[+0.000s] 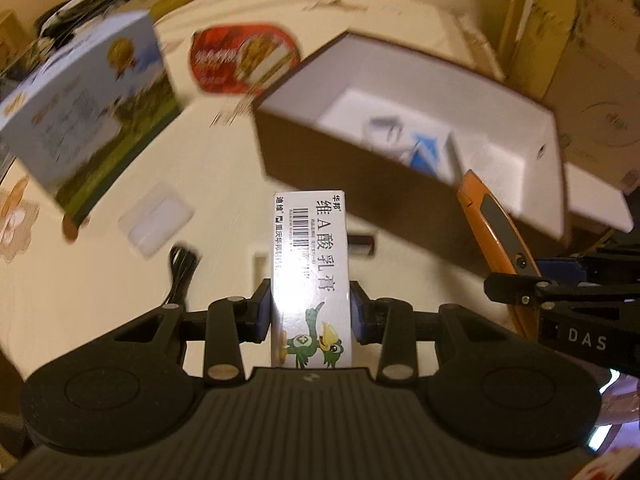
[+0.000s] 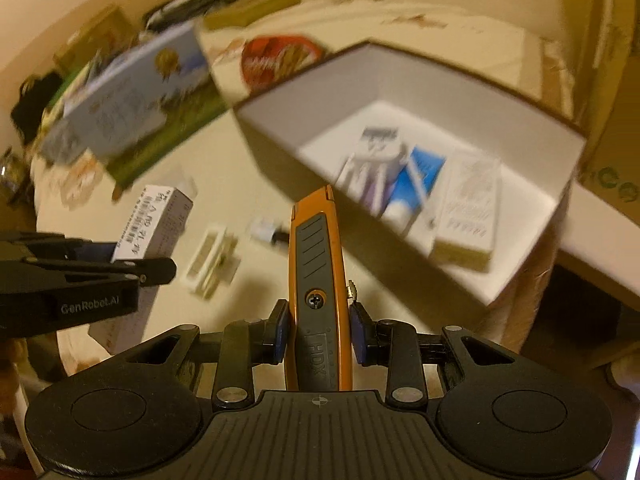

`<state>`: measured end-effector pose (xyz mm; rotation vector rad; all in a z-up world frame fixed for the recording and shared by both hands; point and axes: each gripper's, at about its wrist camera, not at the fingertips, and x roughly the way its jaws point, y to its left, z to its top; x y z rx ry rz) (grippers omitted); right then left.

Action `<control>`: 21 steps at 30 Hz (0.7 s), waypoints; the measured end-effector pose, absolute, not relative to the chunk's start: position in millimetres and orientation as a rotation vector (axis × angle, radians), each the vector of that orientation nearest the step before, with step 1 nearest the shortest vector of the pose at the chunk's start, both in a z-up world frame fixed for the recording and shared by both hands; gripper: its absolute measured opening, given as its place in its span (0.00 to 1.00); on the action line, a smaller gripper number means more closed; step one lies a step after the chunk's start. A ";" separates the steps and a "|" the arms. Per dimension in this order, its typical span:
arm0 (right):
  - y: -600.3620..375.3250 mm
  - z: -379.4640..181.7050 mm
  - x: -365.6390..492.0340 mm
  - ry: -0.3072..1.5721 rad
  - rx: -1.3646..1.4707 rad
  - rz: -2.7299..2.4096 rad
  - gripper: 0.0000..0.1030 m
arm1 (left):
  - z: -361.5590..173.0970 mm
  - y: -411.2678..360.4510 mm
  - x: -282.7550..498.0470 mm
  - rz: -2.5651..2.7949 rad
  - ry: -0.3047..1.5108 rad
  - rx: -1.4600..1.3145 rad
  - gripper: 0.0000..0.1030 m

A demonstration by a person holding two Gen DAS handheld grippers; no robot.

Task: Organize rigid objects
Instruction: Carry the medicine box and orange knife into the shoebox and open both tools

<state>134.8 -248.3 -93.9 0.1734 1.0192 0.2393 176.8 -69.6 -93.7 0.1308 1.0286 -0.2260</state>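
My left gripper [image 1: 311, 312] is shut on a slim white ointment carton [image 1: 310, 268] with a barcode and a green cartoon bird, held above the cream table. My right gripper [image 2: 318, 330] is shut on an orange and grey utility knife [image 2: 316, 264], also seen in the left wrist view as the knife [image 1: 496, 236] at the right. The left gripper and its carton [image 2: 152, 232] show at the left of the right wrist view. Ahead stands an open brown box with a white inside [image 2: 552, 168], holding a few small cartons [image 2: 468, 208].
A large blue and green box [image 1: 92, 120] stands at the left, a red oval tin [image 1: 244, 60] behind it. On the cream table [image 1: 224, 168] lie a clear plastic case [image 1: 156, 220], a black cable [image 1: 180, 272], a small dark tube [image 1: 362, 244] and a white packet [image 2: 212, 260]. Cardboard boxes [image 1: 560, 28] stand at the right.
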 end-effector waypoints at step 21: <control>-341.5 -82.8 227.0 0.973 0.402 -0.089 0.27 | -72.7 -198.7 298.2 -0.477 0.897 0.277 0.33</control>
